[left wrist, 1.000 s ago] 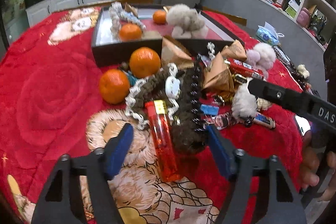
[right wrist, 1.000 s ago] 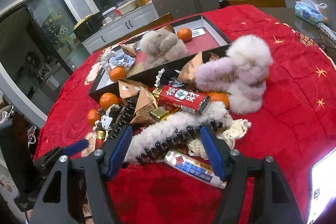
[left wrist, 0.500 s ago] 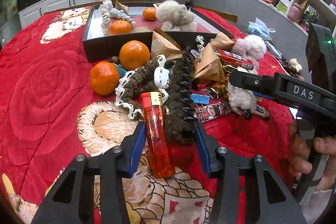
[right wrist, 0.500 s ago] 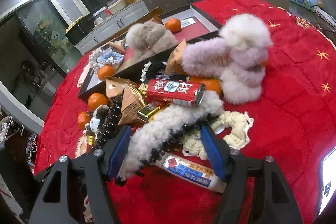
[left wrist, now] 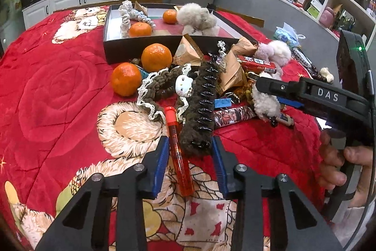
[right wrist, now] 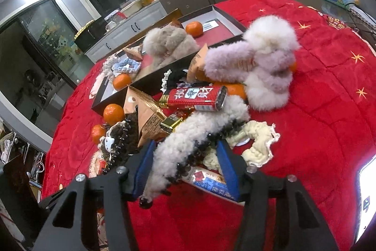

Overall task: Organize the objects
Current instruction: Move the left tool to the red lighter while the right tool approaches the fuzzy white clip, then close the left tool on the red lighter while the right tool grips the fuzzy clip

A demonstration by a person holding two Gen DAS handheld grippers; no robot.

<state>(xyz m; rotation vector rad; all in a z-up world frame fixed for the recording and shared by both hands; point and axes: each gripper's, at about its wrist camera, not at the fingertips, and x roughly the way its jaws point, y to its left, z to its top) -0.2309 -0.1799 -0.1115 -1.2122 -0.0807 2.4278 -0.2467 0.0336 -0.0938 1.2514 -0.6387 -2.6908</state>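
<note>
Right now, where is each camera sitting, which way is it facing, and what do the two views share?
Left wrist: behind the left tongs, facing the dark box across the pile; blue pads straddle the orange lighter and brown fuzzy hair clip; right hand visible.
Right wrist: behind the right tongs, facing the pile from its other side; pads straddle the white fuzzy hair clip.
Shared: box, brown clip, red snack tube.

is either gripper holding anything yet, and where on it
Nothing is clamped. The left gripper straddles the orange lighter and brown hair claw; the right gripper straddles the white fuzzy hair claw.
</note>
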